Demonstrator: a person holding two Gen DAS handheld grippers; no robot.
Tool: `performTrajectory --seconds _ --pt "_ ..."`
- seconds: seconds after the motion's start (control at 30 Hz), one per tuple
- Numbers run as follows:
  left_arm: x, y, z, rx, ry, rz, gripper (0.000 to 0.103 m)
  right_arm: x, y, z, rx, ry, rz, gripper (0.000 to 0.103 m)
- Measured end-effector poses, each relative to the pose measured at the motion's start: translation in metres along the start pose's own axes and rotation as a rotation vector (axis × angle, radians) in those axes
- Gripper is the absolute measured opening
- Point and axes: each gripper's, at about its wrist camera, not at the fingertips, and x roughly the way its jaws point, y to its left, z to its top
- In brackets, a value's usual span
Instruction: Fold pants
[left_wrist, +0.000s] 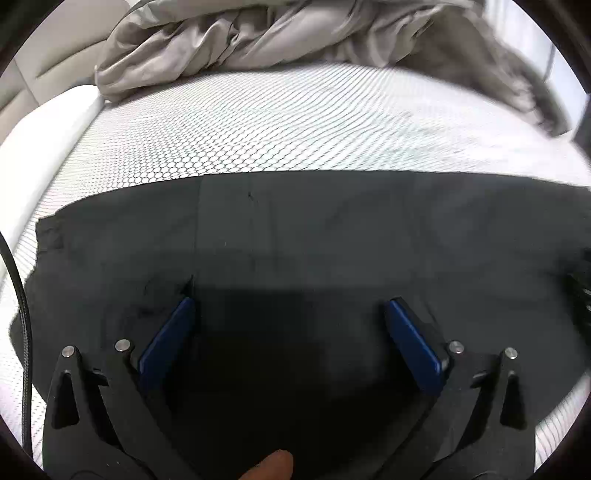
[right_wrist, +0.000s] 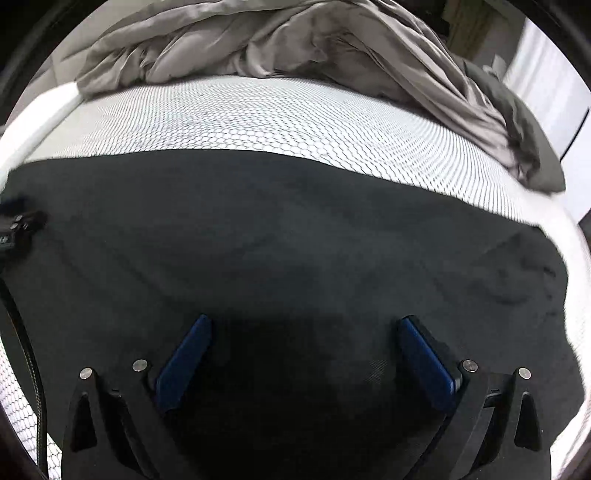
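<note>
Dark grey pants (left_wrist: 295, 229) lie spread flat across a white mattress with a honeycomb pattern (left_wrist: 258, 122). They also fill the lower half of the right wrist view (right_wrist: 295, 229). My left gripper (left_wrist: 290, 306) hangs just above the pants, jaws wide open and empty, blue pads (left_wrist: 170, 339) showing. My right gripper (right_wrist: 304, 325) is also open and empty above the pants. The pants' left end (left_wrist: 48, 236) is rumpled, and their right end (right_wrist: 532, 277) is wrinkled near the mattress edge. Part of the left gripper shows at the left edge of the right wrist view (right_wrist: 18, 225).
A crumpled grey duvet (left_wrist: 258, 37) is piled along the far side of the mattress; it also shows in the right wrist view (right_wrist: 295, 44). A black cable (left_wrist: 22, 332) hangs at the left. A beige headboard (left_wrist: 48, 48) stands at far left.
</note>
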Motion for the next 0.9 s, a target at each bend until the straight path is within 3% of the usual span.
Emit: performTrajectory --seconds 0.1,0.23,0.27,0.37,0.4,0.53,0.77,0.83,0.9 --pt "-0.031 0.014 -0.014 0.001 -0.066 -0.06 0.102 0.009 -0.002 0.003 -0.004 -0.001 -0.002 0.102" --pt "-0.048 0.043 -0.029 0.001 -0.086 -0.02 0.096 0.008 0.0 0.007 -0.026 -0.005 -0.023 0.102" --pt "-0.046 0.052 -0.031 0.0 -0.078 -0.013 0.089 0.014 -0.009 0.013 -0.03 -0.007 -0.029 0.102" --pt "-0.033 0.09 -0.039 -0.028 -0.009 0.017 0.056 0.014 -0.008 0.013 -0.039 -0.014 -0.042 0.102" --pt "-0.032 0.101 -0.042 -0.036 -0.009 -0.003 0.054 0.015 -0.009 0.013 -0.043 -0.016 -0.047 0.102" --pt "-0.04 0.135 -0.052 -0.053 -0.024 -0.103 0.054 0.013 -0.003 0.012 -0.061 -0.02 -0.071 0.102" --pt "-0.058 0.154 -0.06 -0.068 -0.029 -0.17 0.054 0.009 0.005 0.007 -0.114 -0.027 -0.07 0.102" --pt "-0.067 0.156 -0.064 -0.054 -0.068 -0.145 0.054 0.011 0.001 0.008 -0.098 -0.022 -0.053 0.102" --pt "-0.061 0.162 -0.065 -0.077 -0.044 -0.073 0.054 0.013 -0.001 0.009 -0.089 -0.017 -0.043 0.102"
